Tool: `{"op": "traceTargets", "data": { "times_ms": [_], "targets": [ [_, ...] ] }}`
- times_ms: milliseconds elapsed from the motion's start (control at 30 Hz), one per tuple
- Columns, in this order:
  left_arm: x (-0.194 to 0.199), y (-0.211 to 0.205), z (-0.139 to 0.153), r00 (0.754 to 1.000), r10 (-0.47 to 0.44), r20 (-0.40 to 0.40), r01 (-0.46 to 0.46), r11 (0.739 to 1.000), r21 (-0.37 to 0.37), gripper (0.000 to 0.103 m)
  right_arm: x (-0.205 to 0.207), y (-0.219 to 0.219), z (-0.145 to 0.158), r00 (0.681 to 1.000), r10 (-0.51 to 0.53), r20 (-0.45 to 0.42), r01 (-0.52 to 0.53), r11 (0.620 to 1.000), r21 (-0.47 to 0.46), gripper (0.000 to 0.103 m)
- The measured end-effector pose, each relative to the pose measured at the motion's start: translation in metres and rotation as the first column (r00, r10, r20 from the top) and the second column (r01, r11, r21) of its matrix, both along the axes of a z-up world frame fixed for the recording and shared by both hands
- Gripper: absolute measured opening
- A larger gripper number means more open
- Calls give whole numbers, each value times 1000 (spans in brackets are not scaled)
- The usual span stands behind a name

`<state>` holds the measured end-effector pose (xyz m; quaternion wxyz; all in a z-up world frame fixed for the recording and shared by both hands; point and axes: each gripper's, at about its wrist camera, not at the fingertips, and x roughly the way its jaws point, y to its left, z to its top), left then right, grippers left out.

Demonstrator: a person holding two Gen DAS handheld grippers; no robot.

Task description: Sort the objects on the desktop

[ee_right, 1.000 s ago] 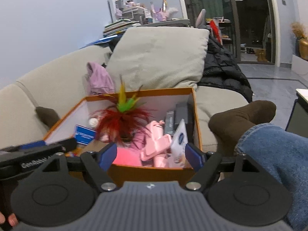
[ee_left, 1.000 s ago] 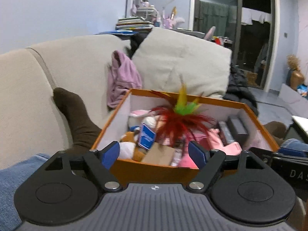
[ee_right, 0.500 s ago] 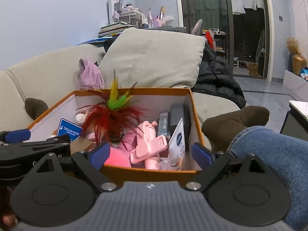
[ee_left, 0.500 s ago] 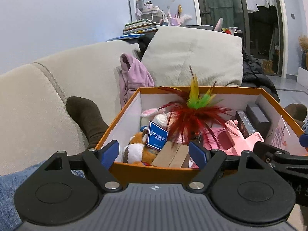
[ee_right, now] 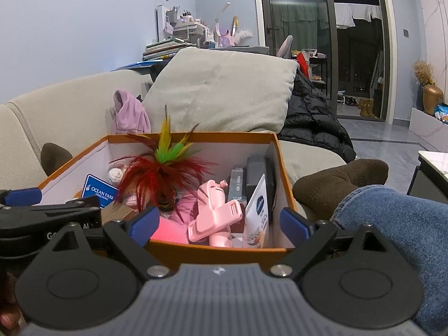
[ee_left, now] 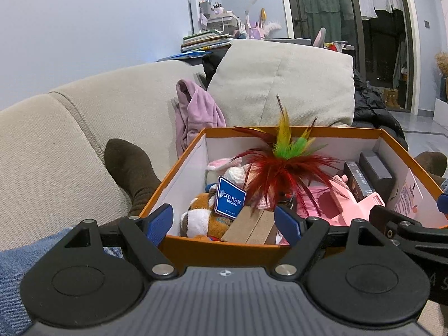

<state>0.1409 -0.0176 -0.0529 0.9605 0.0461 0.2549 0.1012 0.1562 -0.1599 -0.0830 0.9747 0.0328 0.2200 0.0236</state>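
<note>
An open orange box (ee_left: 224, 247) with white inner walls rested on a beige sofa (ee_left: 56, 151) between the person's legs, one brown-socked foot (ee_left: 130, 168) at its left side and the other (ee_right: 338, 182) at its right, with a denim-clad knee (ee_right: 392, 224) in the near right corner of the right wrist view. Both grippers were held at the box's near wall, side by side. The left gripper (ee_left: 224, 221) had its blue-tipped jaws spread apart with nothing between them; beyond the gap lay a brown-and-white plush toy (ee_left: 201, 221), its blue "Ocean Park" tag (ee_left: 231, 198) and a small cardboard carton (ee_left: 250, 228). The right gripper (ee_right: 219, 222) was likewise released, its jaws at full spread and empty, with the box's right half in view beyond them. A red feather toy (ee_right: 165, 173) tipped with green and yellow plumes rose from the middle of the contents. To its right lay a pink plastic clip-like item (ee_right: 215, 215), a white tube with a blue logo (ee_right: 259, 215) leaning against the right wall, and dark slim boxes (ee_right: 249, 179) standing behind it. A grey cushion (ee_right: 224, 92), a lilac garment (ee_right: 130, 114) and a black jacket (ee_right: 310, 120) lay on the sofa behind the box.
</note>
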Motion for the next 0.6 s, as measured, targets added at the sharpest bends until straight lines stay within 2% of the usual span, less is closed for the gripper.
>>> {"op": "traceTargets", "data": {
  "times_ms": [600],
  "targets": [
    [-1, 0, 0, 1000, 1, 0, -1, 1000, 0, 94, 0, 1, -1, 1000, 0, 8, 0, 1000, -2, 93]
  ]
}}
